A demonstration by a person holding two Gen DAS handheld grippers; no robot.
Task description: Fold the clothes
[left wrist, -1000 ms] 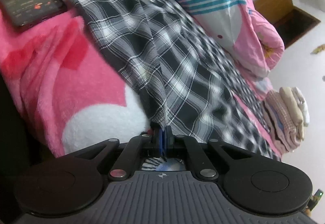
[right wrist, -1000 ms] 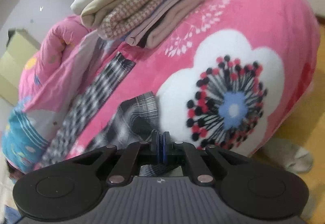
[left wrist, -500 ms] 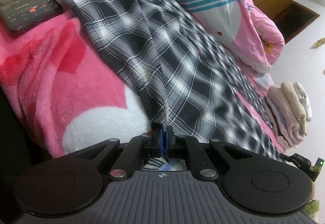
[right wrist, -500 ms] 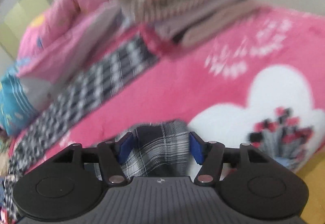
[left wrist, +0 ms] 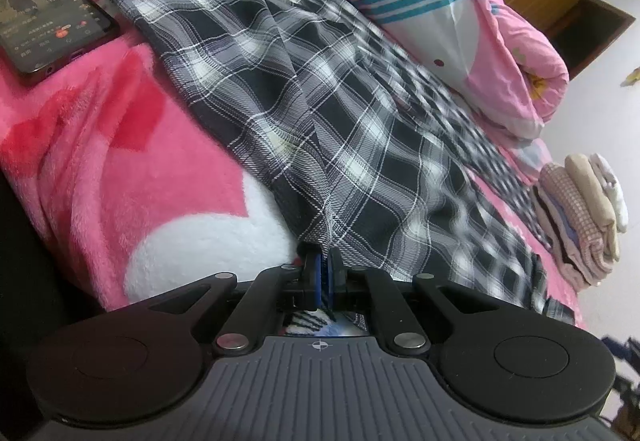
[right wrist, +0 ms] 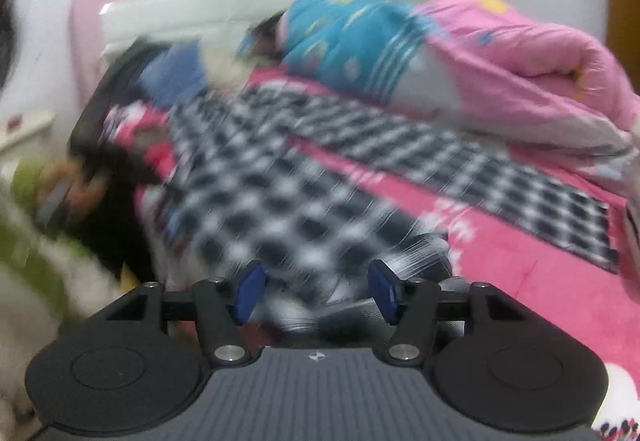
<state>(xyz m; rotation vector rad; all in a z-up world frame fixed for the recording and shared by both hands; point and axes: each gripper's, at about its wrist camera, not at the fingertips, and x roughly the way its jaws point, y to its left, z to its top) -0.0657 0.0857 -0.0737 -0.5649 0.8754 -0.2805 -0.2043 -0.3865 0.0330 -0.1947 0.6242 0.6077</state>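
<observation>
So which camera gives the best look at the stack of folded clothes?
The left wrist view. The stack of folded clothes sits sharp at the right edge, on the pink blanket, beyond the plaid trousers. The right wrist view is motion-blurred and does not show the stack clearly.

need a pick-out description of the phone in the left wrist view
Start at the pink fleece blanket covering the bed. Left of the black-and-white plaid trousers, at the upper left corner, lies a phone. It is the only hard, flat, dark slab there, its screen lit.
</observation>
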